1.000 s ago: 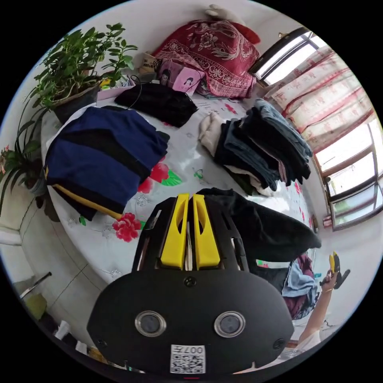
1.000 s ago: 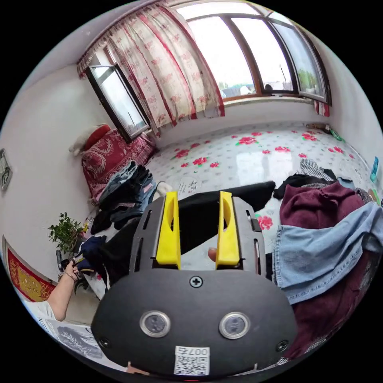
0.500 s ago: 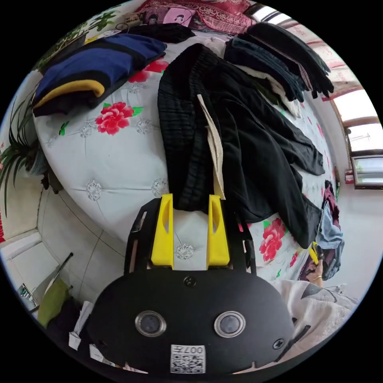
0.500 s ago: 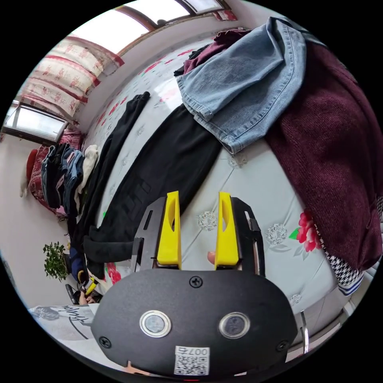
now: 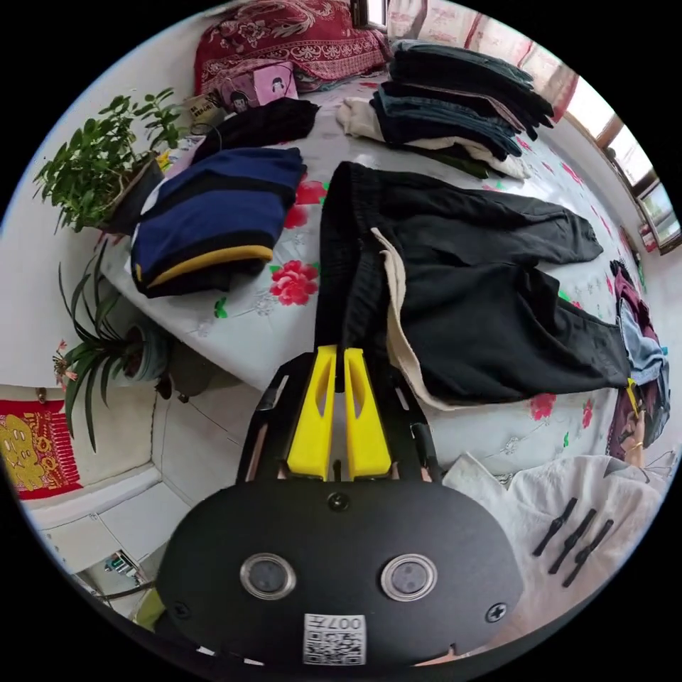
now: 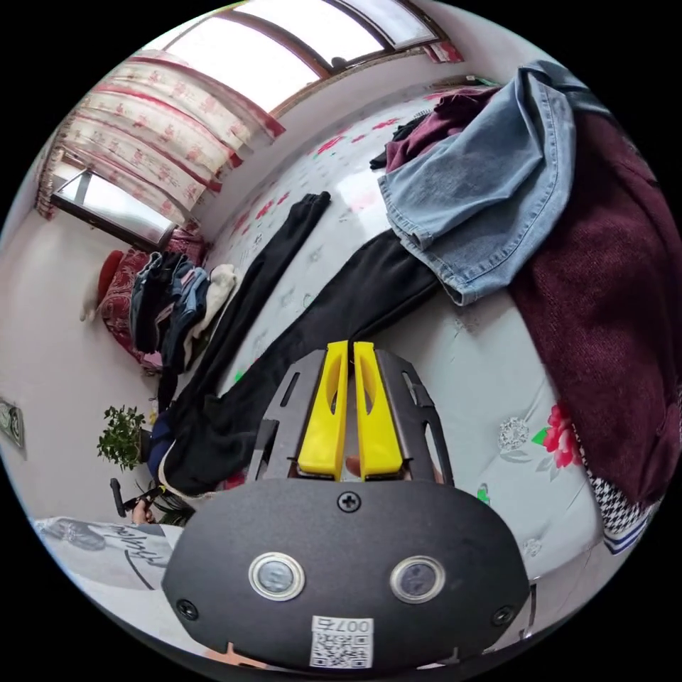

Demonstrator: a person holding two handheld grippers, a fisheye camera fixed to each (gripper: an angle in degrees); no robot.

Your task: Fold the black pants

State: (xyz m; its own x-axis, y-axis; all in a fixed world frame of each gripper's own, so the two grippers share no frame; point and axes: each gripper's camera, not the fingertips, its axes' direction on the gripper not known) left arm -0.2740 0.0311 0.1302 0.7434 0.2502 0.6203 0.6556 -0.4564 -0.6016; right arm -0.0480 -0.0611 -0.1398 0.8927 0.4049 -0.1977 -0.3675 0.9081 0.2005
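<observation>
Two grippers work over the flowered bed (image 5: 234,334). At the left edge of the left gripper view a potted plant (image 5: 99,170) stands by the wall, then a folded navy and black stack (image 5: 213,220) lies on the cover. Next comes the left gripper (image 5: 339,355), its yellow jaws drawn nearly together with the waistband of the black pants (image 5: 462,284) pinched between their tips. The pants lie spread flat on the bed, both legs running away to the right, a pale lining strip showing along the waist. Beyond them sits a pile of folded dark clothes (image 5: 455,92).

In the right gripper view the same pants (image 6: 298,305) stretch from lower left toward the window. The right gripper (image 6: 350,353) has its jaws closed almost completely over the edge of one leg; I cannot tell whether cloth is caught between them. To the right, blue jeans (image 6: 483,185) overlap that leg's end, and a maroon knit (image 6: 611,298) lies beside them.
</observation>
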